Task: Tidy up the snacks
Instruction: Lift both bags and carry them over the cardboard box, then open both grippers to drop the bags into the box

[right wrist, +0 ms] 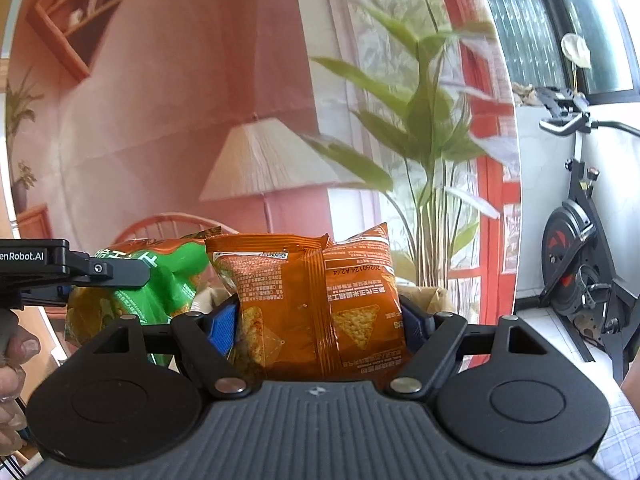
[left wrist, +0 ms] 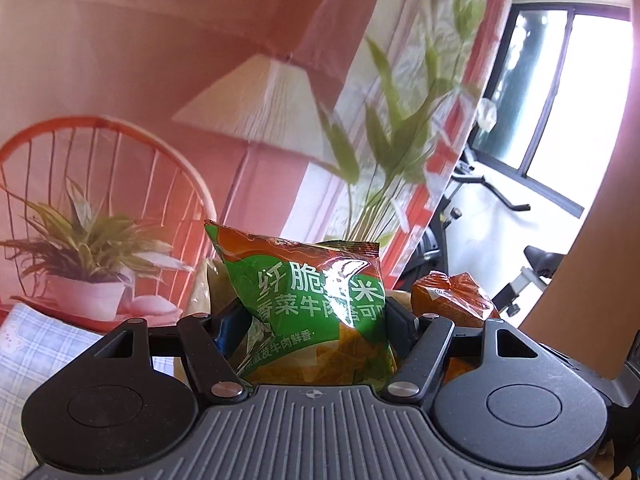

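The left gripper (left wrist: pixel 312 320) is clamped across the middle of a green chip bag (left wrist: pixel 312 312), its pads pressing in on either side so the puffy packet stands upright between the jaws with its crimped top edge pointing up. I'd say it is held at the waist like that because a slippery air-filled bag would slide out of a pinch at a corner.

The right gripper (right wrist: pixel 320 320) does the same with an orange tortilla-chip bag (right wrist: pixel 316 296), back seam and printed chip picture turned toward the camera, squeezed in from both flanks and carried upright. From the right wrist view the other gripper's black arm and the green bag sit just to the left of the orange one, the two packets near each other and both lifted clear of any surface. A hand (right wrist: pixel 14 364) grips a handle at the left edge there.

Beyond the bags stands a photographic backdrop: pink wall, pleated lamp (left wrist: pixel 260 108), a rattan chair (left wrist: pixel 100 168), a potted spider plant (left wrist: pixel 86 248). A real leafy plant (right wrist: pixel 424 128) rises behind the orange bag, and an exercise bike (right wrist: pixel 580 240) stands by the window (left wrist: pixel 560 92) to the right.

Where the snacks are meant to end up isn't in view; both look mid-carry to me.
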`<state>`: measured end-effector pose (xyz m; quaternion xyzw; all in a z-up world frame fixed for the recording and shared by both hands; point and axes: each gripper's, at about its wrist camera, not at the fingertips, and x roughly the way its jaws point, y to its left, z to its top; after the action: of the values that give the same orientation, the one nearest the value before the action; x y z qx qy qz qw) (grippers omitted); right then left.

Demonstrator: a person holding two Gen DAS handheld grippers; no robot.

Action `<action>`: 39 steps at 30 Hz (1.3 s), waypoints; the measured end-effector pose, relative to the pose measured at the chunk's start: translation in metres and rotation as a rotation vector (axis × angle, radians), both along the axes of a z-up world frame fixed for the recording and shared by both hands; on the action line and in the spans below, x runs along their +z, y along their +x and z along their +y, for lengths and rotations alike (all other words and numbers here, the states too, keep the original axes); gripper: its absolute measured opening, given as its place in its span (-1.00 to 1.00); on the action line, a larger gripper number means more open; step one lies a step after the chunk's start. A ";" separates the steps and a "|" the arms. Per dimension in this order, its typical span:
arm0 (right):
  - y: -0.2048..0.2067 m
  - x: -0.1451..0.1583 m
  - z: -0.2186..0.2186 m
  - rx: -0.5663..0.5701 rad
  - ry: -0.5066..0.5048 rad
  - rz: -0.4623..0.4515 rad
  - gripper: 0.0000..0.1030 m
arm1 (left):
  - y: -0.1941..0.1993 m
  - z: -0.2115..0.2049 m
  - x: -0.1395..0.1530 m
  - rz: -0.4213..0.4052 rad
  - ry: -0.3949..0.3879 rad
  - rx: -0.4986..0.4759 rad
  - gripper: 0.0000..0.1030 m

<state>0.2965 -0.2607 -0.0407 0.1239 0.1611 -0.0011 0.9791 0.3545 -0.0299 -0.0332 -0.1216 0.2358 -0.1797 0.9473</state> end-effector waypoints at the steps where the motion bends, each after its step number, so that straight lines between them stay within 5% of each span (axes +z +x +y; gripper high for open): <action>1: 0.005 -0.004 -0.002 -0.002 0.004 0.011 0.54 | 0.006 -0.001 -0.004 0.013 0.000 0.000 0.41; 23: 0.026 -0.026 -0.002 0.009 -0.002 0.113 0.68 | 0.029 -0.003 -0.031 0.109 0.060 -0.009 0.61; 39: -0.048 -0.005 0.022 0.019 0.019 0.073 0.68 | -0.054 0.024 -0.002 0.070 0.091 -0.028 0.61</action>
<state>0.2488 -0.2392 -0.0456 0.1316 0.1979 0.0054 0.9713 0.3000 -0.0055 -0.0350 -0.0813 0.2782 -0.1777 0.9404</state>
